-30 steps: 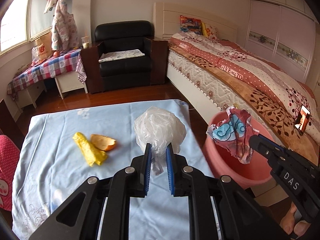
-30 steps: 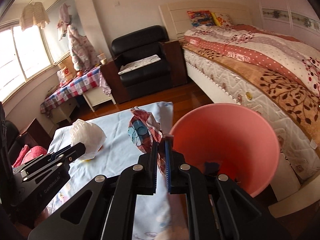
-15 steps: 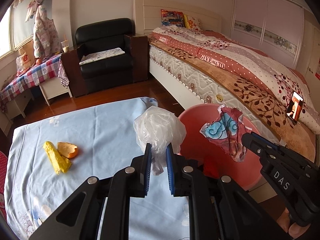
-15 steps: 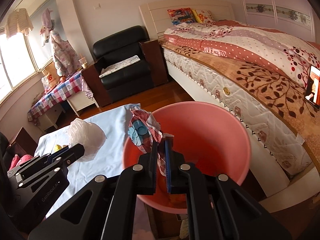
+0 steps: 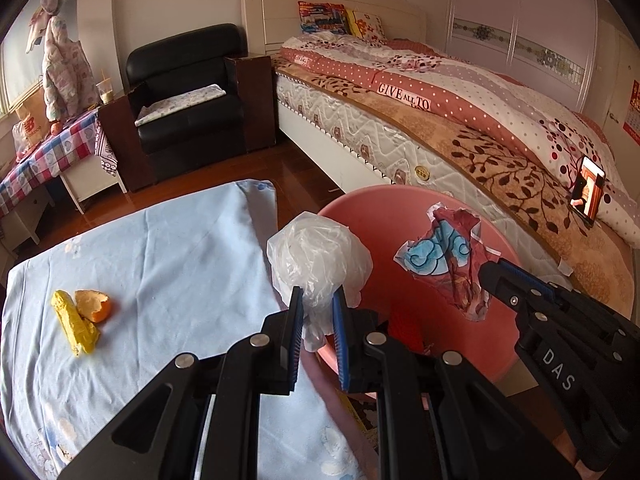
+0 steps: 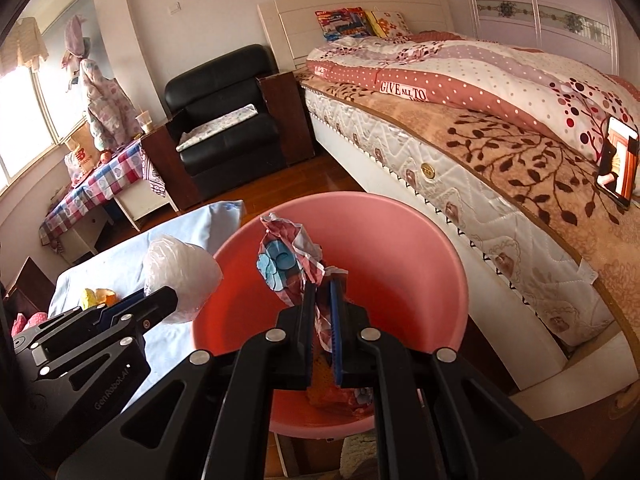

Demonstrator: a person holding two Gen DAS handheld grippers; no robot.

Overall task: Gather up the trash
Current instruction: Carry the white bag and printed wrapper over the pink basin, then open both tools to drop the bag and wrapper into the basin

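Note:
My left gripper (image 5: 317,300) is shut on a crumpled clear plastic bag (image 5: 318,258) and holds it over the table's right edge, beside the rim of the pink basin (image 5: 496,240). My right gripper (image 6: 322,285) is shut on a crumpled red and blue wrapper (image 6: 286,264) and holds it above the inside of the pink basin (image 6: 400,220). The wrapper (image 5: 444,252) and the right gripper (image 5: 486,270) also show in the left wrist view. The bag (image 6: 180,270) shows in the right wrist view. Some red trash (image 6: 340,394) lies at the basin's bottom.
A yellow wrapper (image 5: 74,322) and an orange peel (image 5: 94,306) lie on the light blue tablecloth (image 5: 168,256). A bed (image 5: 460,120) runs along the right with a phone (image 5: 588,192) on it. A black armchair (image 5: 188,96) stands behind.
Both grippers have moved right with their trash. The wrapper now hangs over the basin's inside, and the bag has come to the table's right edge next to the basin.

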